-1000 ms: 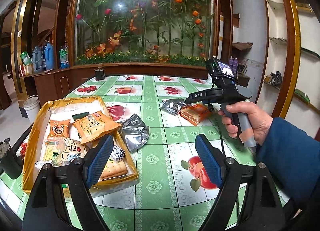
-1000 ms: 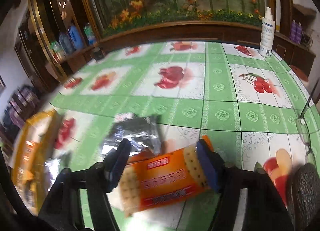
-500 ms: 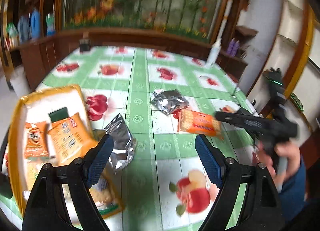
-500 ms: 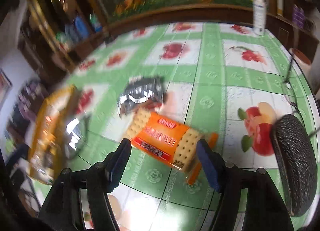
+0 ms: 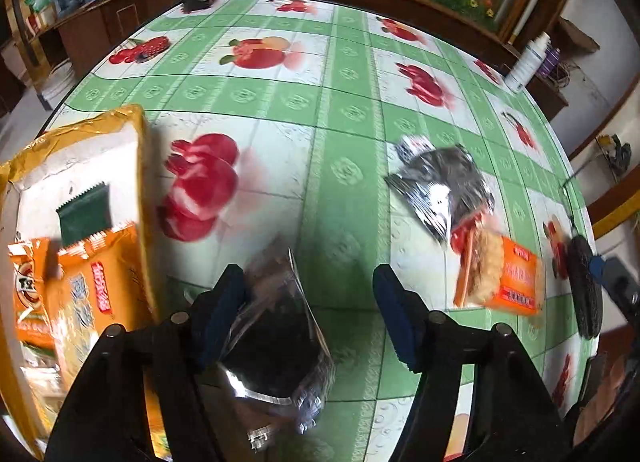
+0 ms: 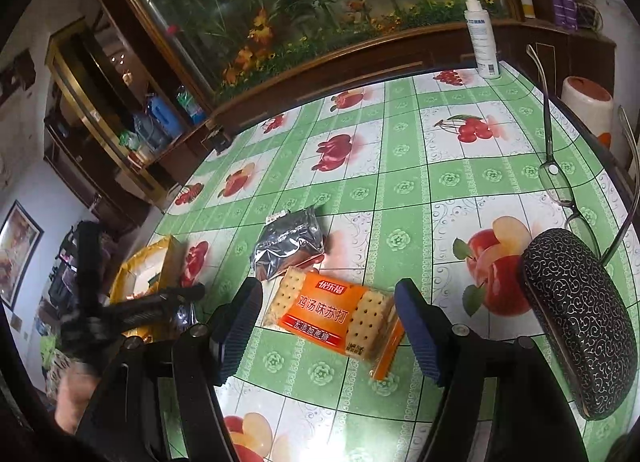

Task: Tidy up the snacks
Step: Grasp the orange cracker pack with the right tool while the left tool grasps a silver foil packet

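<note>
Three snack packs are loose on the bench [image 6: 404, 150]; the rest sit in the yellow tray [image 5: 100, 122] at its left edge.

Left gripper [image 5: 308, 314]: its jaws have just been closing, and the silver foil bag [image 5: 276, 342] just beside the tray is between them. The left pad seems to touch the bag, the right pad stands clear of it, so no grip yet. The view is blurred, so contact is uncertain.

Right gripper [image 6: 328, 326]: jaws spread, hovering over the orange cracker pack [image 6: 332, 322] near the middle of the bench. Its pads flank the pack but stand clear of it; the pack lies flat on the cloth. These jaws have just been opening a little.

A second foil bag [image 6: 290, 242] lies just behind the cracker pack, touching or nearly so.

Step in hand, my read: the left side is picking the foil bag by the tray.

Next move: close the left jaws fully on the bag, lift, carry it over the tray wall and drop it in a free spot. Foil is slippery and crumples, so grip the body, not the seam. Glasses case [image 6: 580, 322] and glasses [image 6: 556, 182] sit at the right edge; keep clear.
</note>
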`<state>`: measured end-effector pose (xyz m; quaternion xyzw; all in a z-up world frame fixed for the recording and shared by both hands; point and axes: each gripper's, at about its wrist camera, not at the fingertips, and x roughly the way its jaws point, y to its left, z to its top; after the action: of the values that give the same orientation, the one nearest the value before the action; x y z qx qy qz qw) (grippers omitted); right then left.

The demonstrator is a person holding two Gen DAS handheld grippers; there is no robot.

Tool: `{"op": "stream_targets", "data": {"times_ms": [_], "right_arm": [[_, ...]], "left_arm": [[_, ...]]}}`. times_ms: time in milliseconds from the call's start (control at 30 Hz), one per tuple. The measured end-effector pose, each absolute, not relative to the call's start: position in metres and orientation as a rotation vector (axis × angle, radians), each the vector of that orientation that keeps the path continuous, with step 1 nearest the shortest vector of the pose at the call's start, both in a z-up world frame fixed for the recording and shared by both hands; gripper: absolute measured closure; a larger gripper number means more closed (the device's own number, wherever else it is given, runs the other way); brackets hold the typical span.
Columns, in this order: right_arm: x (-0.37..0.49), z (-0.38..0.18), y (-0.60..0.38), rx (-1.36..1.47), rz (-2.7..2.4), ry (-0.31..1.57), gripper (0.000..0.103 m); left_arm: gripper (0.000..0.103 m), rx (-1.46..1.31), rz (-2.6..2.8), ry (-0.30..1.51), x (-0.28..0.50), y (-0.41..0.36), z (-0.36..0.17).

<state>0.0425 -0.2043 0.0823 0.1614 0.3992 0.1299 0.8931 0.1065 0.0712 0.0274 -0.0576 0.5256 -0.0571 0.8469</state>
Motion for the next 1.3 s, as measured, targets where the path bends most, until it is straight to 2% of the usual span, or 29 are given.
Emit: {"op": "stream_targets", "data": {"times_ms": [167,300,433,600,800,933,1067,1200,1267,1300], "right_arm": [[0.045,0.079,-0.202,0.302,0.246,0.823,0.032],[0.051,0.071,-0.201,0.282,0.229,0.823,0.031],[0.069,0.056,-0.191,0.229,0.242,0.830,0.031],[0.085,0.035,-0.178,0.184,0.294,0.859,0.030],[0.079,0.025,-0.163,0.136,0.398,1.014,0.026],[0.063,0.030,-0.139,-0.025,0.395,0.969,0.021],[0.061,0.022,-0.128,-0.131,0.356,0.975,0.021],[0.060,0.018,-0.128,-0.167,0.327,0.984,0.024],[0.059,0.016,-0.127,-0.185,0.315,0.987,0.034],[0.058,0.016,-0.127,-0.194,0.305,0.984,0.037]], "left_arm": [[0.038,-0.154,-0.364,1.100,0.068,0.031,0.033],[0.037,-0.148,-0.365,1.012,0.039,0.028,0.058],[0.024,-0.076,-0.312,0.944,0.015,0.038,0.072],[0.024,0.048,-0.303,1.026,0.009,0.034,0.049],[0.024,0.110,-0.274,1.060,0.006,0.028,0.030],[0.023,0.131,-0.248,1.060,0.011,0.024,0.026],[0.021,0.146,-0.225,1.060,0.018,0.020,0.019],[0.020,0.133,-0.229,1.053,0.019,0.016,0.013],[0.023,0.111,-0.244,1.026,0.016,0.016,0.014],[0.028,0.114,-0.242,1.011,0.013,0.016,0.014]]}}
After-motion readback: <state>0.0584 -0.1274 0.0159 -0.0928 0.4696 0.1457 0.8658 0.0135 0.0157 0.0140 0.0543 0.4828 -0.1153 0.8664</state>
